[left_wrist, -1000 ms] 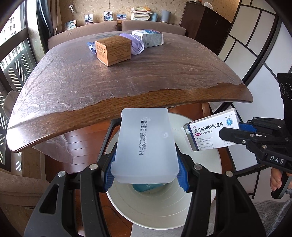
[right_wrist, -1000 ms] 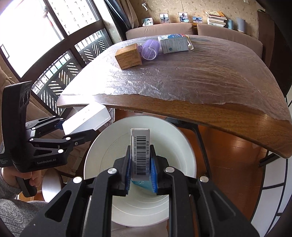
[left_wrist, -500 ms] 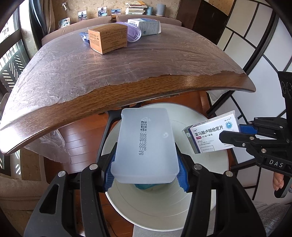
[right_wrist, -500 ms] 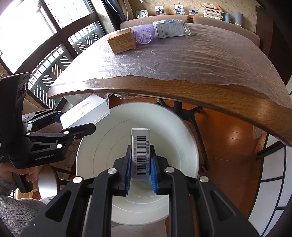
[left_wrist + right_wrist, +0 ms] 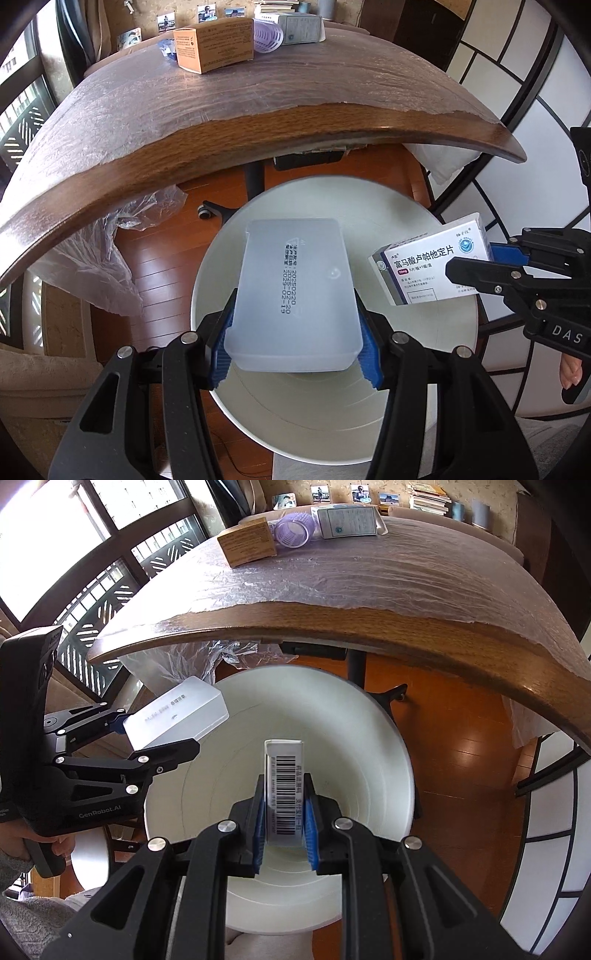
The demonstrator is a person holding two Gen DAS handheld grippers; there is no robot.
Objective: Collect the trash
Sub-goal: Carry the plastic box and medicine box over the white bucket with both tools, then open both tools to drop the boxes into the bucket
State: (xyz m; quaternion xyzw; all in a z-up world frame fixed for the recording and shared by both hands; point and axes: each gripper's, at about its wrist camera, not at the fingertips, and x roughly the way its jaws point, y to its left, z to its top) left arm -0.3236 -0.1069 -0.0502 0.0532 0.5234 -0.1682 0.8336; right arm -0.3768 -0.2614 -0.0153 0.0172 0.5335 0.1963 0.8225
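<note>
Left claw (image 5: 295, 332) pinches translucent plastic box (image 5: 293, 295); right claw (image 5: 284, 823) pinches medicine carton (image 5: 283, 786) edge-on. Both are held over the white bin (image 5: 388, 738), below the table (image 5: 258, 122) edge. Risk: the plastic box sits toward the bin's left rim; released there, it may clip the rim and fall to the floor.

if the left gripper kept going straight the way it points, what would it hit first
Probably the inside of the white bin: the left gripper, holding the translucent box, points down into its open mouth; depth is unclear.
</note>
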